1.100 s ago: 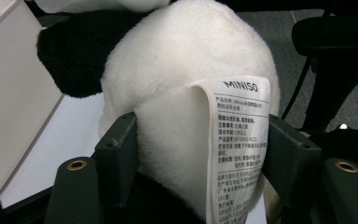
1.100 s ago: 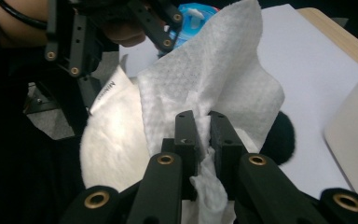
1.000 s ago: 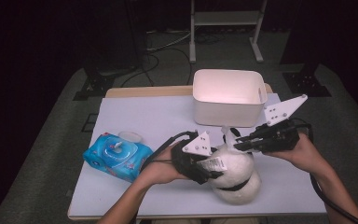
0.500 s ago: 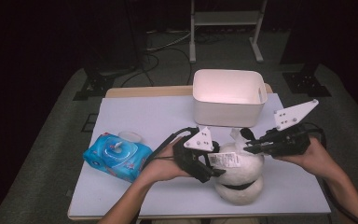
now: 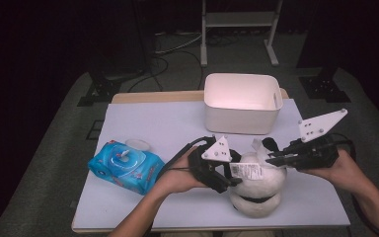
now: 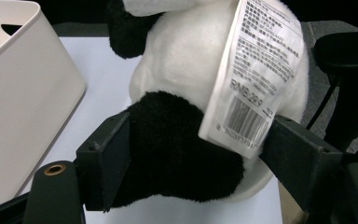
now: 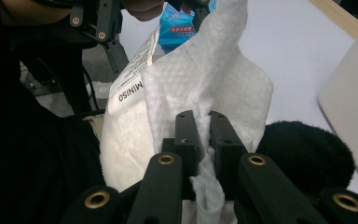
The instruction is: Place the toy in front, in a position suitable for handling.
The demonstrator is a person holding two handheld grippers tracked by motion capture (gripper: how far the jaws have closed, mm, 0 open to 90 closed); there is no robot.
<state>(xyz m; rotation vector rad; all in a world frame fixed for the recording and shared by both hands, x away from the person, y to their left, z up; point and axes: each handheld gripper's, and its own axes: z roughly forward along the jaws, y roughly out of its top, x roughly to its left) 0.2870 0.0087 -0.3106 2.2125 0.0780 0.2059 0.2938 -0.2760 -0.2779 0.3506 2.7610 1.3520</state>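
On the white table (image 5: 143,123) I see a smooth, rounded white plastic bin (image 5: 242,106) with nothing visible in it, and just in front of it the fuzzy black-and-white plush panda (image 5: 256,190), its paper tag (image 6: 256,79) printed with a barcode and "MINISO". My left gripper (image 6: 196,163) straddles a black furry limb, jaws just widened, pads at the fur. My right gripper (image 7: 204,135) is pinched on a dimpled white wipe (image 7: 205,79) against the plush; the blue wipes pack (image 5: 126,167) lies at left.

White table (image 5: 153,123): bin (image 5: 242,106), wipes pack (image 5: 125,166), plush panda (image 5: 256,190).
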